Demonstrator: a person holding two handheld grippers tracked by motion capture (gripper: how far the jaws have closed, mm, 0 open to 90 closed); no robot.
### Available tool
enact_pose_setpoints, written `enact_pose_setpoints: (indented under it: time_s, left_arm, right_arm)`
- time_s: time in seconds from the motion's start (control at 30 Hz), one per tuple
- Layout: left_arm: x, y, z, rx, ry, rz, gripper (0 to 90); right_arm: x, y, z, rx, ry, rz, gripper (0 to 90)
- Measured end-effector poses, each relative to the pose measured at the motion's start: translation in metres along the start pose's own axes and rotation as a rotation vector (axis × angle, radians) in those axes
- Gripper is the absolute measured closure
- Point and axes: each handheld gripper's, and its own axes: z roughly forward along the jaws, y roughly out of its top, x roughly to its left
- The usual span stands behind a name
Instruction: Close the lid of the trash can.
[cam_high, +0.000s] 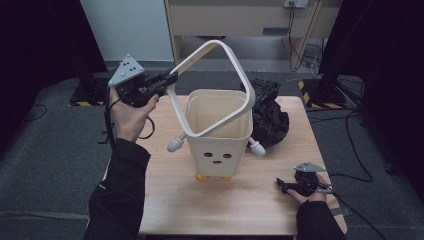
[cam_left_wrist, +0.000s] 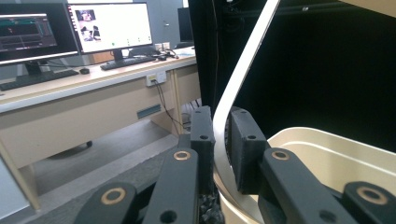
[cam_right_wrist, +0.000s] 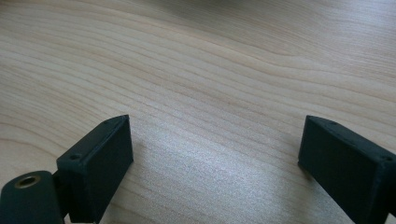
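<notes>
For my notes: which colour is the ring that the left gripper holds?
White; the ring shows best in the high view, clamped by the left gripper.

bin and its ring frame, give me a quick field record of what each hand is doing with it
bin: cream bin with a face, upright on the wooden table
ring frame: white ring frame tilted up, far edge raised, near edge resting on the bin's rim
left tongs: left tongs shut on the ring frame's edge, held above the table
right tongs: right tongs open, nothing between them, low over the table near the right corner
behind bin: black bag crumpled on the table
</notes>
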Motion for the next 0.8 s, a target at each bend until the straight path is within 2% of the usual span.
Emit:
enact_pose_setpoints:
  time_s: [0.13,0.33,0.6,0.8]
  left_arm:
    - [0.002,0.005,-0.005,-0.003,-0.009,0.007,80.5]
    - [0.007,0.002,-0.005,0.046,-0.015,0.019,80.5]
    - [0.007,-0.002,0.007,0.081,-0.06,0.031,80.5]
    - [0.008,-0.005,0.018,0.125,-0.1,0.059,80.4]
  right_arm:
    - [0.0,0.0,0.0,0.001,0.0,0.002,10.0]
    - [0.0,0.0,0.0,0.001,0.001,0.001,10.1]
    - [0.0,0.0,0.0,0.0,0.001,0.0,10.1]
    - [0.0,0.0,0.0,0.001,0.002,-0.004,10.1]
